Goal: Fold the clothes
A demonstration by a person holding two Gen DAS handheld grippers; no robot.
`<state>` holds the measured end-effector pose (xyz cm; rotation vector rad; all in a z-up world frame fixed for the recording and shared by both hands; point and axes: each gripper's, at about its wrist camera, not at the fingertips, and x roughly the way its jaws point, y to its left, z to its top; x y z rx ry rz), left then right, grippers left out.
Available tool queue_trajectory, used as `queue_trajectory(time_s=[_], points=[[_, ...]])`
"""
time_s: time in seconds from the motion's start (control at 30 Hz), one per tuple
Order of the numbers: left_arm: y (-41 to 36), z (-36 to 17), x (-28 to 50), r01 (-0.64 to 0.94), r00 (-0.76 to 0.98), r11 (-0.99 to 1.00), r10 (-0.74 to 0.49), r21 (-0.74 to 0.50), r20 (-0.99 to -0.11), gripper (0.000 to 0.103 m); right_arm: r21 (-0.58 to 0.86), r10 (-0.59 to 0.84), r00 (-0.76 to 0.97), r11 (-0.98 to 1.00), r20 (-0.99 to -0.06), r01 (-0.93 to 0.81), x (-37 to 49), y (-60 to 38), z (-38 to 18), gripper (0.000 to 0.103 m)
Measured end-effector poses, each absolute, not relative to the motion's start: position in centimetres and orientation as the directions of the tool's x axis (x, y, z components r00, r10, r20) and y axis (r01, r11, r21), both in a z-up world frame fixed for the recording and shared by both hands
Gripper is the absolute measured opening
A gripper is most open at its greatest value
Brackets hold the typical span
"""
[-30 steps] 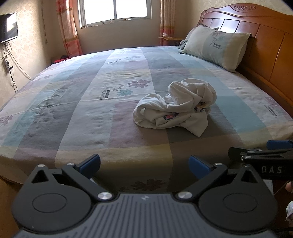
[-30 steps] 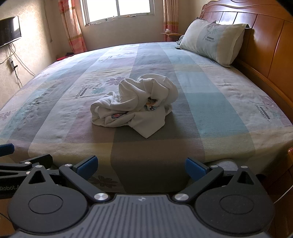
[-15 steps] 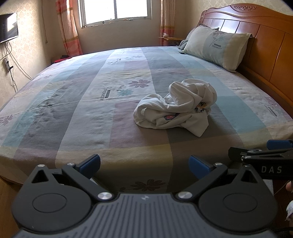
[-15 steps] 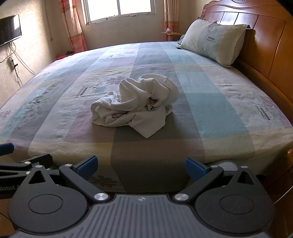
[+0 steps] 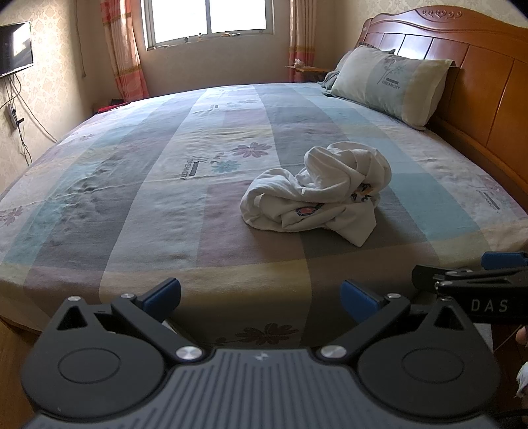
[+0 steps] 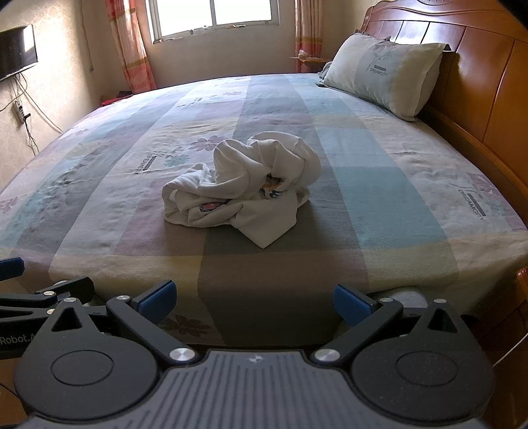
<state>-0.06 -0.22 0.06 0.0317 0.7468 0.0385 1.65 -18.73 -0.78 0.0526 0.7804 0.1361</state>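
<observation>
A crumpled white garment (image 5: 316,189) (image 6: 244,194) with small coloured prints lies in a heap on the bed (image 5: 165,184) (image 6: 379,184), near its front edge. My left gripper (image 5: 260,297) hovers short of the bed's front edge, open, its blue-tipped fingers wide apart and empty. My right gripper (image 6: 254,298) sits level beside it, also open and empty. Part of the right gripper (image 5: 475,283) shows at the right edge of the left wrist view, and part of the left gripper (image 6: 36,290) at the left edge of the right wrist view. Both stand well back from the garment.
A pillow (image 5: 389,85) (image 6: 382,76) leans on the wooden headboard (image 5: 478,79) (image 6: 478,72) at the right. A window with curtains (image 5: 211,19) is at the far wall, a wall TV (image 5: 15,48) at left. The striped floral sheet spreads wide left of the garment.
</observation>
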Motion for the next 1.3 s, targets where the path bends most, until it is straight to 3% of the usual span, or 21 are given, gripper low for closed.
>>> queue_trajectory(time_s=[1.3], points=[[0.5, -0.4, 1.0, -0.051, 0.728, 0.998, 0.061, 0.034, -0.683, 0.102, 0.086, 0.153, 0.67, 0.987, -0.727, -0.132, 3.6, -18.0, -0.9, 0.103]])
